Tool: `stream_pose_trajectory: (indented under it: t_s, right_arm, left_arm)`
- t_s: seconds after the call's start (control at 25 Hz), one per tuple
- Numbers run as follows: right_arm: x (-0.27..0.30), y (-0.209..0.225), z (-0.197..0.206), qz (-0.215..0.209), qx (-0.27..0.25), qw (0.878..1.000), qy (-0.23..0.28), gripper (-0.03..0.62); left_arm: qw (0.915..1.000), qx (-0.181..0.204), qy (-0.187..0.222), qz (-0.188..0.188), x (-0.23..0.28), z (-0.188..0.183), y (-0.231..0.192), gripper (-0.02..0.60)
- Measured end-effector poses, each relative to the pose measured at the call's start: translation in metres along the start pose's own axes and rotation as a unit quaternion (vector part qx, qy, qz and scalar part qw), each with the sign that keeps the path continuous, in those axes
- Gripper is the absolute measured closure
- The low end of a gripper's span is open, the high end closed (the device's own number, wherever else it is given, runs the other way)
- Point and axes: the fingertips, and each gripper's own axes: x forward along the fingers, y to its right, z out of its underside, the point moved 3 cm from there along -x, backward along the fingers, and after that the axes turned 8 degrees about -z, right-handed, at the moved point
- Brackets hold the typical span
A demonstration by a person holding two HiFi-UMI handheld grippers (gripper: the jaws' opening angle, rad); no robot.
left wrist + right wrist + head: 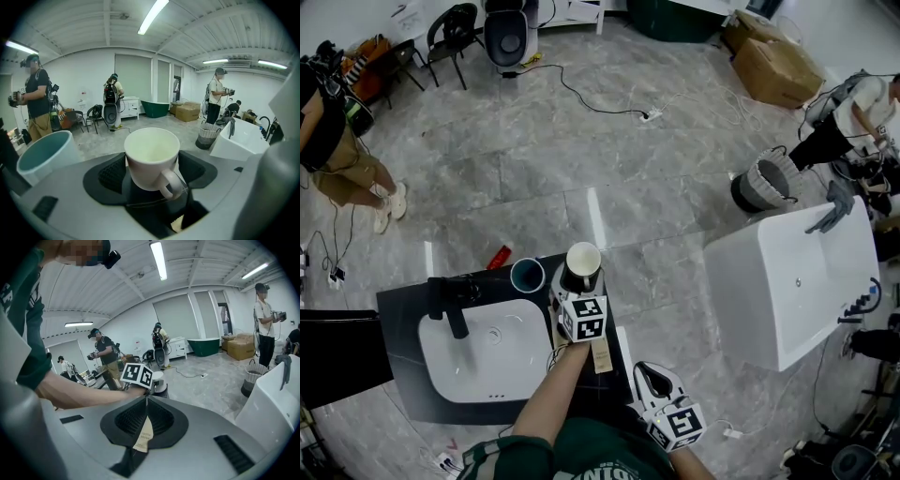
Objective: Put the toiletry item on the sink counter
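In left claw (580,279): white mug (151,157), gripped with pad on each side, handle toward camera. Mug sits at back of dark worktop (398,314), just beside teal cup (527,275). Cannot tell if mug touches worktop. To left of cup: white sink (525,375) and black tap (455,314). Down by front right corner of worktop: right claw (649,373), closed, pads together. Thin toothbrush packet (142,439) pinched in slit between pads, not on worktop. Claw points toward left claw, well apart from it.

Cream mug (151,158), teal cup (40,157) (paler outside), black counter (398,307), beige toothbrush packet (142,440).
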Motion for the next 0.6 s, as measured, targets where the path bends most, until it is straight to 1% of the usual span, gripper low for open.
stream_pose_trajectory:
  t_s: [0.12, 0.2, 0.4, 0.52, 0.56, 0.6]
  right_arm:
    - [-0.009, -0.001, -0.001, 0.002, -0.002, 1.0, 0.007, 0.551]
    - [-0.017, -0.002, -0.001, 0.002, -0.002, 1.0, 0.011, 0.551]
    - [-0.036, -0.002, -0.004, -0.008, -0.011, 0.999, 0.031, 0.551]
    - [-0.049, -0.003, -0.007, -0.028, -0.017, 0.999, 0.039, 0.551]
    - [-0.055, -0.005, -0.008, -0.034, -0.02, 0.998, 0.04, 0.551]
    - [-0.061, -0.01, -0.009, -0.04, -0.025, 0.998, 0.042, 0.551]
  left_arm:
    - [0.9998, 0.018, 0.01, 0.0, -0.006, -0.004, 0.0, 0.222]
    - [0.9997, 0.02, 0.011, 0.0, -0.016, -0.005, 0.002, 0.222]
    - [1.0, 0.002, 0.009, 0.004, -0.057, -0.002, 0.011, 0.222]
    - [0.9988, -0.013, 0.035, 0.032, -0.107, -0.022, 0.018, 0.225]
    - [0.9981, -0.012, 0.046, 0.04, -0.127, -0.028, 0.021, 0.239]
    - [0.9973, -0.01, 0.057, 0.044, -0.147, -0.032, 0.022, 0.293]
